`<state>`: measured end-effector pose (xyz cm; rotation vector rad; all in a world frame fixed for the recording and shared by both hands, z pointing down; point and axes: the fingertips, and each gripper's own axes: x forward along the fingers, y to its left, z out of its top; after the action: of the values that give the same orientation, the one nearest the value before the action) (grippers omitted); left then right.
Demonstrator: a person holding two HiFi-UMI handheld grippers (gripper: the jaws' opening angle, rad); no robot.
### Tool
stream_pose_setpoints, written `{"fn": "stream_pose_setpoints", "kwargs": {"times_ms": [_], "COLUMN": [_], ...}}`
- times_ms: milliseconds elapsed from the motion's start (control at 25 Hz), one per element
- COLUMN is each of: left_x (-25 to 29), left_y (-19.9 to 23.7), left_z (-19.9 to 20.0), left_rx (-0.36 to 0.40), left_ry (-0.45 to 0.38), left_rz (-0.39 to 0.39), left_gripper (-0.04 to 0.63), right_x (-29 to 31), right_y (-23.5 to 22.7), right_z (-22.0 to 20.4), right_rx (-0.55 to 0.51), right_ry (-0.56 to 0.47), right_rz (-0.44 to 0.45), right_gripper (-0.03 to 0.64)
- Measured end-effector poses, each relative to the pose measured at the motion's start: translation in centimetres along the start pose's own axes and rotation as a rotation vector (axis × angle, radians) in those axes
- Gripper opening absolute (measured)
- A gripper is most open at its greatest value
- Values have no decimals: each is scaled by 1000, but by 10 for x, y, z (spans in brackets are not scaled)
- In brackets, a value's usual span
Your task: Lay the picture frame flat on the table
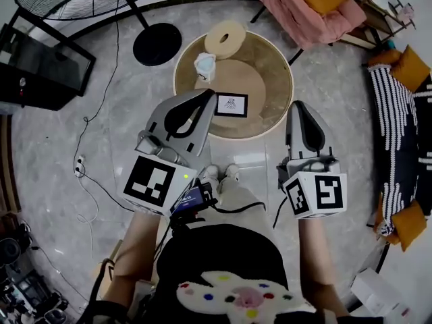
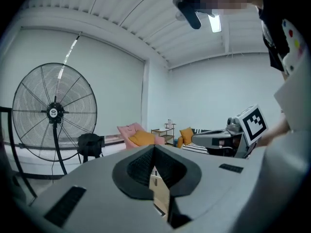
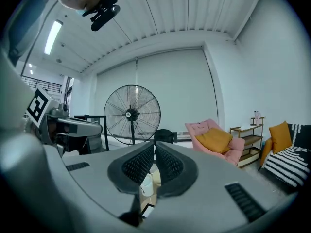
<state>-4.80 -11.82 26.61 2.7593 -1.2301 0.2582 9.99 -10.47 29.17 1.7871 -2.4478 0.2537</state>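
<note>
Held up side by side over the lap: grey two-jaw left gripper [image 1: 208, 96] and matching right gripper [image 1: 302, 106], each with jaws pressed together on nothing. Just beyond, on the round tan wooden table [image 1: 273, 79], lying flat toward its near side and touched by neither tool: small black-rimmed picture frame with a white print [image 1: 231, 104]. Farther back on the same top, a small crumpled white object [image 1: 205, 65] and, at the far rim, a cream ring [image 1: 225, 38]. Beyond, black pedestal fan [image 3: 132, 114] and pink armchair [image 1: 304, 9].
</note>
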Motion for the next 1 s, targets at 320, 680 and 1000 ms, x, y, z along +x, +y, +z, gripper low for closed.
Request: {"fn": "stream_pose_setpoints", "kwargs": {"times_ms": [320,680,1000], "left_x": [-16,-26,-30], "left_y": [-16,-18,-21], "left_z": [14,33,26], "left_rx": [56,46,45], "left_ry": [8,-27,-5], "left_rz": [-48,-24,-34], "left_gripper": [15,15,15], "right_x": [-21,-32,-33], "right_y": [13,24,27], "right_z": [27,41,40], "right_rx": [-38,-51,-47], "right_ry": [-33,-57,-48], "right_rz": [37,47,52], "right_gripper": [40,39,38]}}
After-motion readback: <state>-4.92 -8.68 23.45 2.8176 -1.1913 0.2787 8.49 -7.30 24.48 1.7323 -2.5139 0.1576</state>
